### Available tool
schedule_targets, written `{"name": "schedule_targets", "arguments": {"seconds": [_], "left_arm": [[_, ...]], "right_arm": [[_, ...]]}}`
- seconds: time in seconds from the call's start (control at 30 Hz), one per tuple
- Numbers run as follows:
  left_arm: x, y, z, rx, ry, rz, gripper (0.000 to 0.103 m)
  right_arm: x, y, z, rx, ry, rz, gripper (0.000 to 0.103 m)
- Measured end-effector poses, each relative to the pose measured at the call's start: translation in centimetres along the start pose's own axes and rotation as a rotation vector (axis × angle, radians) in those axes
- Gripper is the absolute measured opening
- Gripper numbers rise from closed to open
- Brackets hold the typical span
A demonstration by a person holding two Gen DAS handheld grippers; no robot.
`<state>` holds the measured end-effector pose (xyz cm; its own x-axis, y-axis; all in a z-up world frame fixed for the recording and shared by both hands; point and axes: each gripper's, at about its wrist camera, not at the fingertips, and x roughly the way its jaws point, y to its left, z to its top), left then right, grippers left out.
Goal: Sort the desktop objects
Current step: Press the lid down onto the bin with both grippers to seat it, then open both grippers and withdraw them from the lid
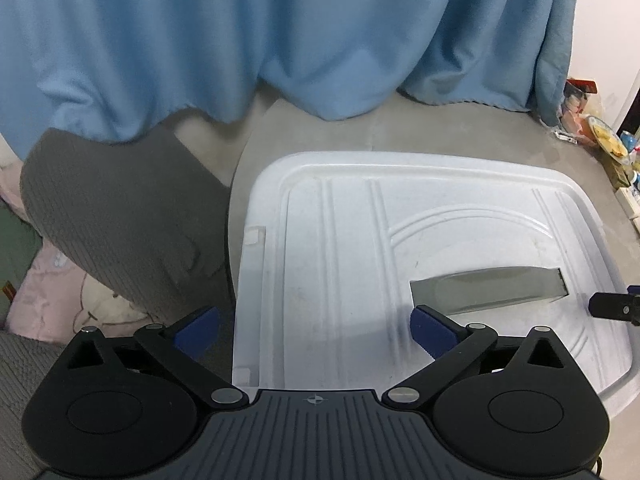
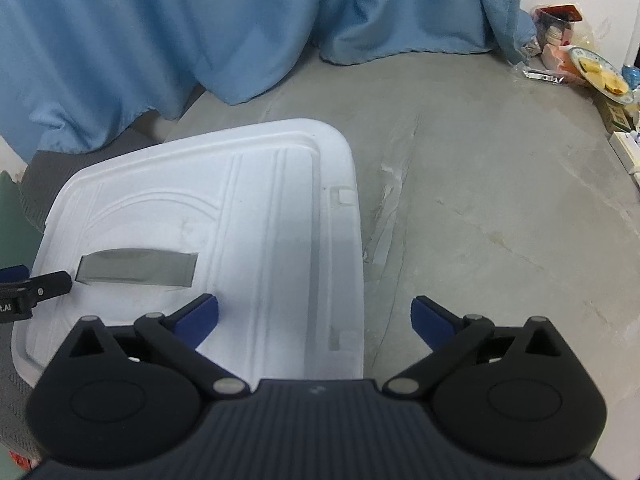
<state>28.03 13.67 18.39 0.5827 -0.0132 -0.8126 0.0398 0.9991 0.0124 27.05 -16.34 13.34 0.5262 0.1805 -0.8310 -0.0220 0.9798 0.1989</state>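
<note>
A white plastic storage-box lid (image 1: 340, 240) with a grey handle recess (image 1: 488, 288) lies on the grey table; it also shows in the right wrist view (image 2: 260, 220), with its recess (image 2: 136, 268). My left gripper (image 1: 316, 330) is open and empty, its fingers straddling the lid's left edge. My right gripper (image 2: 314, 318) is open and empty, straddling the lid's right edge. Each gripper's tip shows at the edge of the other's view, the right one (image 1: 612, 306) and the left one (image 2: 36, 290).
A blue cloth (image 1: 280, 32) hangs at the back. A grey knitted cloth (image 1: 120, 220) drapes at the left. Snack packets and a plate (image 2: 592, 68) sit at the far right of the grey table (image 2: 500, 200).
</note>
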Motion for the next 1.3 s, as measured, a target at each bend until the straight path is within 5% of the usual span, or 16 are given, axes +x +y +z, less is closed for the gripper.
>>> {"name": "schedule_targets", "arguments": {"seconds": [0.8, 1.03, 1.3], "left_arm": [[-1.5, 0.0, -2.5, -0.067, -0.119, 0.027, 0.103], [-6.7, -1.5, -4.4, -0.068, -0.279, 0.062, 0.103], [-11.1, -4.0, -9.3, -0.056, -0.312, 0.074, 0.103]], "right_arm": [[-1.5, 1.4, -2.1, 0.039, -0.147, -0.086, 0.102], [-4.3, 1.9, -4.3, 0.001, -0.22, -0.022, 0.102], [-7.7, 2.8, -8.8, -0.072, -0.299, -0.016, 0.102]]}}
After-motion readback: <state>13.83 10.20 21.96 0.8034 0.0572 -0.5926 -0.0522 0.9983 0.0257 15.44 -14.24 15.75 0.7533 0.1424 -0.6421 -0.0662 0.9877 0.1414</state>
